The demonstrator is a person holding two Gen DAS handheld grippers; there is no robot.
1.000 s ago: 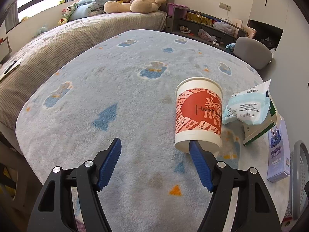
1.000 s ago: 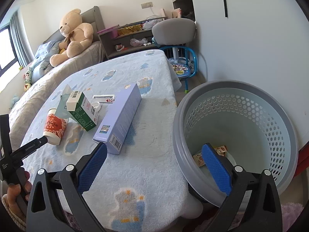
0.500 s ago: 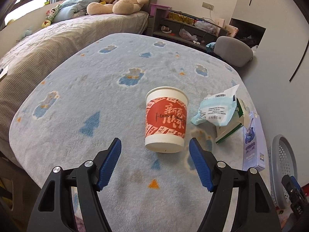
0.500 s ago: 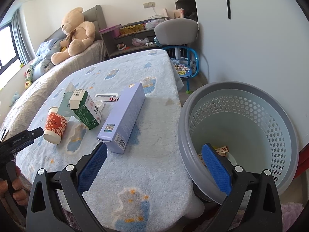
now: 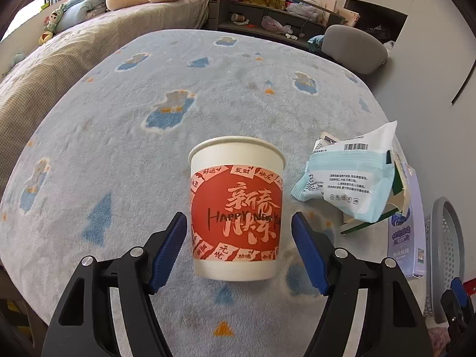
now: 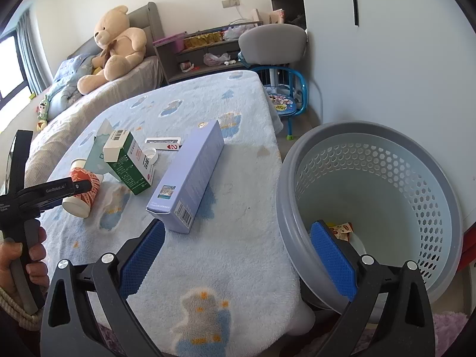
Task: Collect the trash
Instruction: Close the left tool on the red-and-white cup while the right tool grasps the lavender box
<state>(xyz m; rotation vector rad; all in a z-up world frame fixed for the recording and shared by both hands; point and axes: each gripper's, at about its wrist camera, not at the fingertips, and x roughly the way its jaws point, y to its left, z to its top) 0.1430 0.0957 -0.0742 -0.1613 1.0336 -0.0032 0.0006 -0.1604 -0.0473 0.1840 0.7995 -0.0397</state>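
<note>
Stood upright on the pale blue fleece blanket (image 5: 125, 136): a paper cup (image 5: 236, 208) with a red printed band, its rim facing up. Framed by the left gripper (image 5: 239, 238), whose blue fingers (image 5: 169, 247) were spread wide, one to each side of the cup's lower half. A narrow gap of blanket visible between each pad and the cup wall, so no contact made. Seen from the right wrist camera, the same cup (image 6: 83, 190) partly hidden behind the black arm of the left gripper (image 6: 52, 192).

Just right of the cup: a crumpled light blue wrapper (image 5: 348, 175) leaning on a green and white carton (image 5: 395, 190). Beyond that carton, further from the cup: a long lilac box (image 5: 406, 232) lying flat. Well right of the cup, off the blanket's edge: a grey perforated basket (image 6: 386, 190) with a few scraps at its bottom.

Held above the blanket's near edge and the basket's rim, well away from the cup: the right gripper (image 6: 238, 258), fingers spread wide, nothing between them.
</note>
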